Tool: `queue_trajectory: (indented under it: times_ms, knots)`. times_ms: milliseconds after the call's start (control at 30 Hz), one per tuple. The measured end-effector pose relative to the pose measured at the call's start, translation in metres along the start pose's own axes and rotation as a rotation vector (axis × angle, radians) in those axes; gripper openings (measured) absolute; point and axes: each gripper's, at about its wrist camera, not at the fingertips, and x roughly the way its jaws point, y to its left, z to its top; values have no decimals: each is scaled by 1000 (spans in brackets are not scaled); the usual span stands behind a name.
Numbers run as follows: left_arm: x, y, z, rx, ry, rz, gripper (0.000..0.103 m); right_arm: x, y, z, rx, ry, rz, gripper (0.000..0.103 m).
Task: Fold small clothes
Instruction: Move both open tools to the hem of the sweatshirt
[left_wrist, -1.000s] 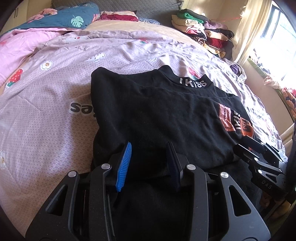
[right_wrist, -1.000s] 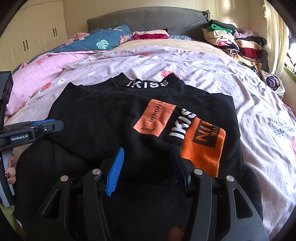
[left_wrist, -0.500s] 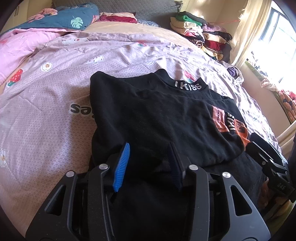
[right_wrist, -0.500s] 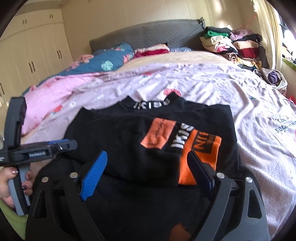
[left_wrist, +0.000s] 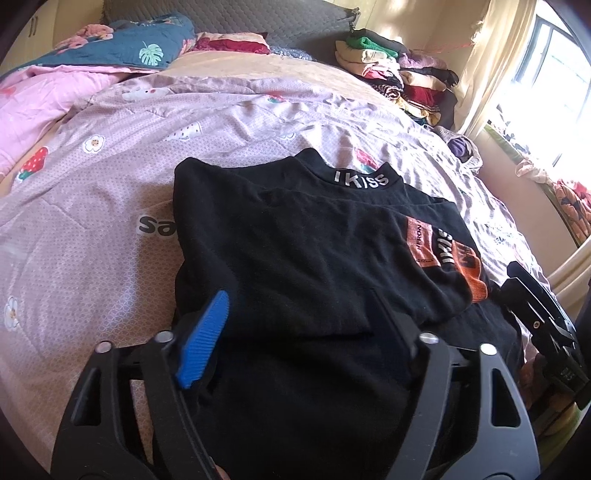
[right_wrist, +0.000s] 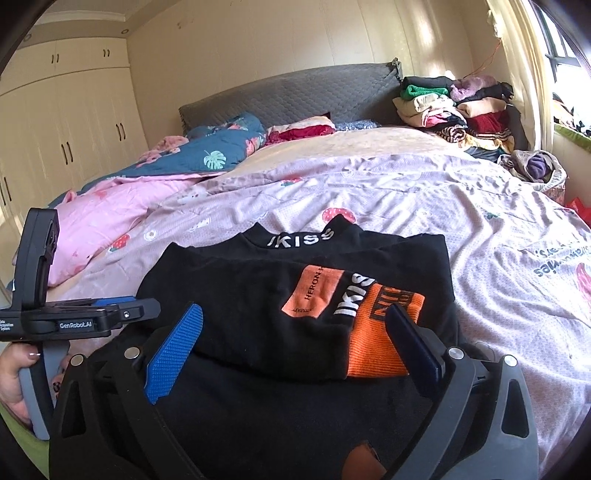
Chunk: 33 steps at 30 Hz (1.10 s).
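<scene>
**Black top folded on bed, both grippers letting go**

Black shirt (left_wrist: 314, 258) lies folded on the lilac bedspread (left_wrist: 92, 229), collar toward 12 o'clock, orange patch (right_wrist: 373, 332) at its 4 o'clock corner. Left gripper (left_wrist: 303, 332) at the shirt's 6 o'clock edge: jaws opening, pads clear of the cloth. Right gripper (right_wrist: 295, 343) likewise opening, spread wide, gripping nothing. Stacked clothes (right_wrist: 458, 107) at 1 o'clock by the headboard (right_wrist: 295, 96).
</scene>
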Motion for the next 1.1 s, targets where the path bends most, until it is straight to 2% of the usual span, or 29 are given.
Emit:
queue_trajectory:
  times_ms: [67, 100, 600, 1100]
  knots:
    - [-3, -2, 0, 2, -8, 7, 93, -2, -1, 0, 6, -4, -1, 98]
    - [-5, -2, 1, 0, -12, 7, 94, -2, -2, 0, 8, -5, -3, 98]
    - [-27, -21, -1, 38, -34, -13, 94, -23, -6, -1, 43, -64, -2, 98]
    - [-49, -32, -9, 57, -42, -35, 94, -47, -1, -7, 63, -57, 27, 99]
